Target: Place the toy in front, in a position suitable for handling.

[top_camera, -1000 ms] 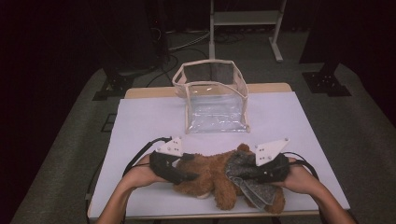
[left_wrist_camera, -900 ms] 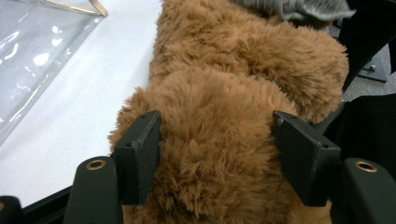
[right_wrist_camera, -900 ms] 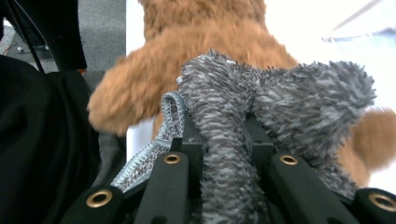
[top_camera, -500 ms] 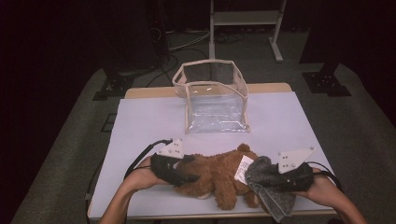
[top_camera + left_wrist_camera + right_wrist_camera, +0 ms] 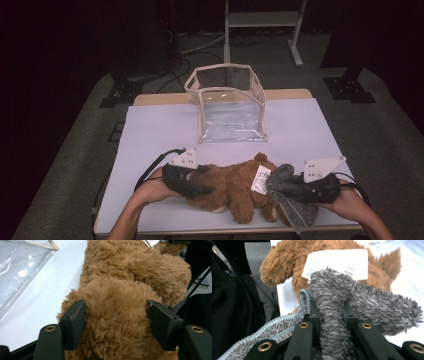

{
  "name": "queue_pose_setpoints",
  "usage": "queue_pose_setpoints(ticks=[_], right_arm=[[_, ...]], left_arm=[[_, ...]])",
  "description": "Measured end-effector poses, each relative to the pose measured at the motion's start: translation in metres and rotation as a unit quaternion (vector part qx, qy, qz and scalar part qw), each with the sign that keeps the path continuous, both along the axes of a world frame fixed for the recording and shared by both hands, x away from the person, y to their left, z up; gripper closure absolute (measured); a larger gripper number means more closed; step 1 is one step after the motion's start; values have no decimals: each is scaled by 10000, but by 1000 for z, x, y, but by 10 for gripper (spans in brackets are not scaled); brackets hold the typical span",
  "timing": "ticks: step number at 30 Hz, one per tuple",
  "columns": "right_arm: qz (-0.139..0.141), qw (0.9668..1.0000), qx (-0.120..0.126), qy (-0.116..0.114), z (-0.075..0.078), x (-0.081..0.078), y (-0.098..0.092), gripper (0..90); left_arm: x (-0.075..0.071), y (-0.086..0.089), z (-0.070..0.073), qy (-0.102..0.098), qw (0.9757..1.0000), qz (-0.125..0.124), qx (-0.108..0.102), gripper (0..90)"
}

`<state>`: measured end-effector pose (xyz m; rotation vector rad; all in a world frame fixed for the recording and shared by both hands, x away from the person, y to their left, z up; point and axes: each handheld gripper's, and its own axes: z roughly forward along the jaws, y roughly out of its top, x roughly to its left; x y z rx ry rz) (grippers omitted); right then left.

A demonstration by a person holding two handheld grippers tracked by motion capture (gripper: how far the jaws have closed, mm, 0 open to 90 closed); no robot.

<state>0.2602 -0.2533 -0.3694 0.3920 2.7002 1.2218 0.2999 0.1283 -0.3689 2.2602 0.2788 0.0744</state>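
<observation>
Teddy bear [image 5: 235,187] lies on its side at the near edge of the table [image 5: 150,130], below the clear bag [image 5: 227,105]. The left gripper [image 5: 202,182] clamps its furry body, while the right gripper [image 5: 292,190], pinching a grey fuzzy cloth [image 5: 337,305], has shifted outward to the right over the last second, drawing the cloth off the bear; undressing looks nearly finished.

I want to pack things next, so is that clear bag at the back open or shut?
Open. The clear bag stands upright, its top rim spread wide, nothing visible inside.
</observation>
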Motion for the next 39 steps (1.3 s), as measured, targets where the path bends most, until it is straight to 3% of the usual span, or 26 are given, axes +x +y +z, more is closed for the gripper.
queue_pose_setpoints(ticks=[6, 8, 12, 19, 22, 28, 33, 39], right_arm=[[498, 9982, -53, -344, 21, 17, 55, 745], [647, 9972, -26, -377, 25, 23, 71, 745], [905, 9951, -208, -333, 24, 32, 98, 744], [851, 9958, -331, -77, 12, 35, 81, 758], [755, 9965, -344, -61, 9, 36, 74, 759], [569, 9977, -358, 119, 9, 40, 58, 759], [745, 9960, -486, 94, 25, 44, 71, 758], [1167, 9915, -578, 76, 31, 48, 117, 756]], left_arm=[[0, -2, 0, -14, 10000, -11, 29, 335], [-1, -2, 0, -12, 10000, -26, 26, 335], [-2, -1, -1, -38, 10000, -20, 16, 335], [-5, 6, 5, -156, 9999, -15, -5, 328], [-7, 18, 10, -230, 9997, 96, 24, 322], [-6, 18, -3, -23, 10000, 43, -16, 377], [-5, 13, -9, 6, 10000, 30, 69, 386], [-7, 9, -7, -47, 9999, -12, 121, 384]])
